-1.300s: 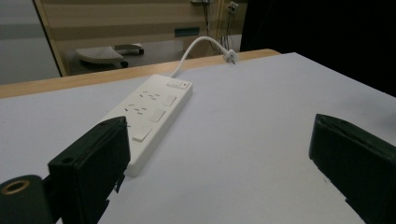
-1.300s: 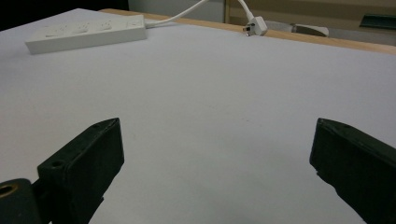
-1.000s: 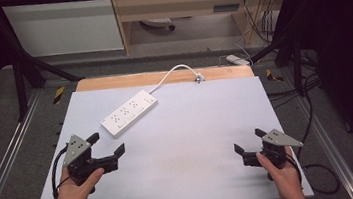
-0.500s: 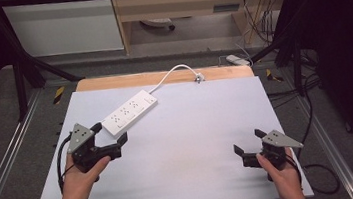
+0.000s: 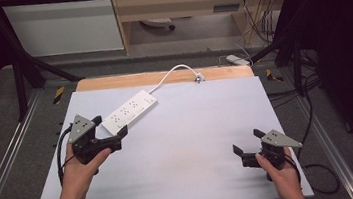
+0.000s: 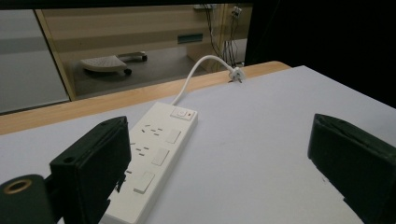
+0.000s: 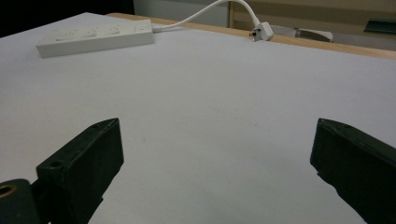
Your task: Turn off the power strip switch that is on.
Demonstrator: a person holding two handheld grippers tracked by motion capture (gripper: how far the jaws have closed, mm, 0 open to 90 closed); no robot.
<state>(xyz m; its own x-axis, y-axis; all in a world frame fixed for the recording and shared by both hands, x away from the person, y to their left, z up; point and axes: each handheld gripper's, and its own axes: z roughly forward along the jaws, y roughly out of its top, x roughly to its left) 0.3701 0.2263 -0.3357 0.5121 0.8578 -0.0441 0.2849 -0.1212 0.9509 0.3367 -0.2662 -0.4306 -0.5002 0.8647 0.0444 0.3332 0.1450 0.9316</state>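
Two tongs, both with jaws spread wide, empty. Left tongs (image 5: 110, 126) straddle the near end of the white power strip (image 5: 129, 112), at 10 o'clock on the tabletop (image 5: 184, 144). Left gripper view resolves its sockets and red-marked switch; no legible writing. Plug (image 5: 199, 78) at 12. Right tongs (image 5: 246, 142) at 4.

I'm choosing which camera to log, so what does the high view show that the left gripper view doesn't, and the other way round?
High view: both hands, the left tongs beside the power strip's near end, the right tongs over bare table, and the floor cables.

Left gripper view: the strip's sockets and red-marked switch up close, one jaw overlapping its near end, and a wheeled base on the floor beyond.

Both: the white strip, its cord and plug, and the left tongs' open jaws.
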